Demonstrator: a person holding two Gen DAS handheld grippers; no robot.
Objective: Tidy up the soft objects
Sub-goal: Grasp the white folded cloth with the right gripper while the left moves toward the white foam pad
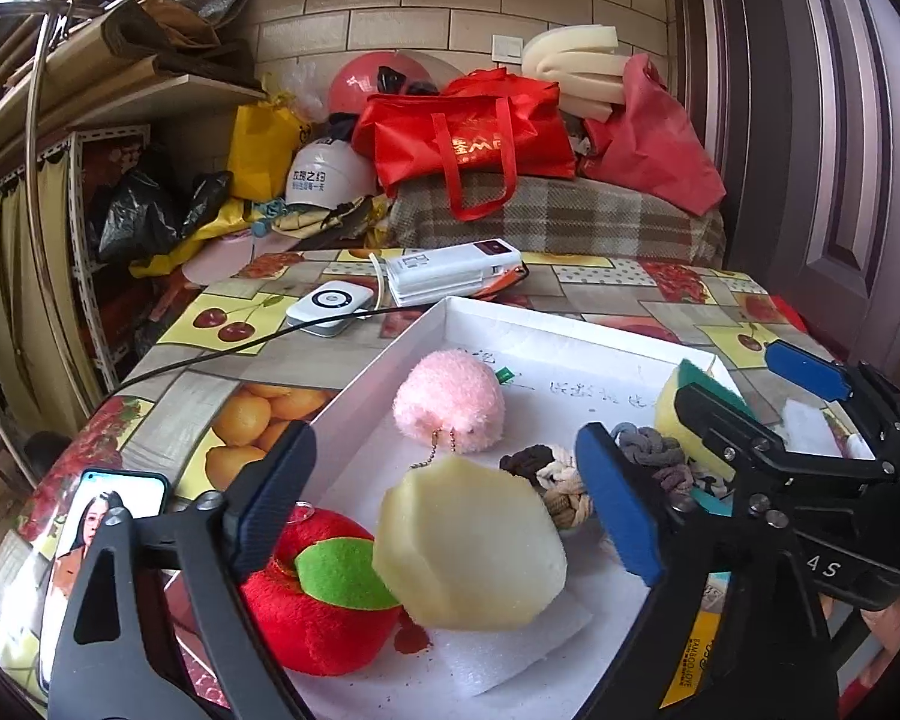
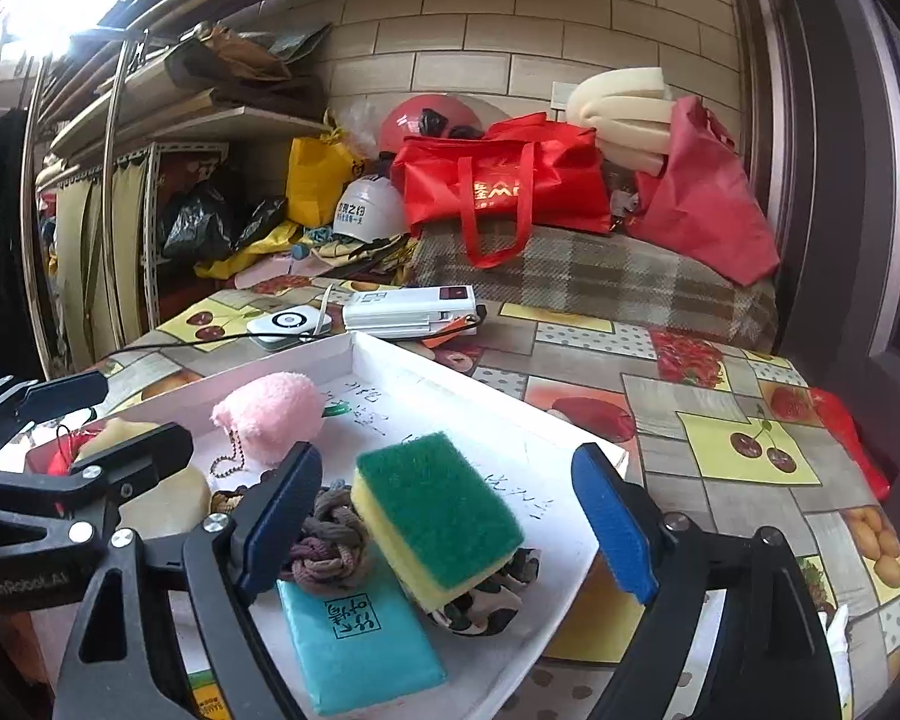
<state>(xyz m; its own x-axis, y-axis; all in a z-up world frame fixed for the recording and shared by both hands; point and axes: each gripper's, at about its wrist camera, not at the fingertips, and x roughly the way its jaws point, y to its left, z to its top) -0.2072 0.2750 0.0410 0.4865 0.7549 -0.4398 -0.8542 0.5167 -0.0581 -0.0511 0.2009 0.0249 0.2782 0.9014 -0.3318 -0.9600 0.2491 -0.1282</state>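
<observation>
From the left wrist view, the left hand-held gripper [image 1: 450, 504] hangs with its jaws spread wide and empty over the white tray [image 1: 384, 360] on the fruit-print surface [image 1: 210, 396]. Between its fingers lies a pale foam block [image 1: 471, 546], leaning on a red plush apple [image 1: 312, 600]; a pink plush ball [image 1: 450, 399] and knotted cords [image 1: 552, 474] sit farther in.

From the right wrist view, the right hand-held gripper [image 2: 450, 516] is likewise wide open and holds nothing, above the green-and-yellow sponge [image 2: 438, 516], which rests on a patterned cloth bundle [image 2: 486, 600] beside a teal pad [image 2: 360, 642].

I judge the gathering largely done: every soft thing visible is inside the tray, perhaps needing only tidying.
</observation>
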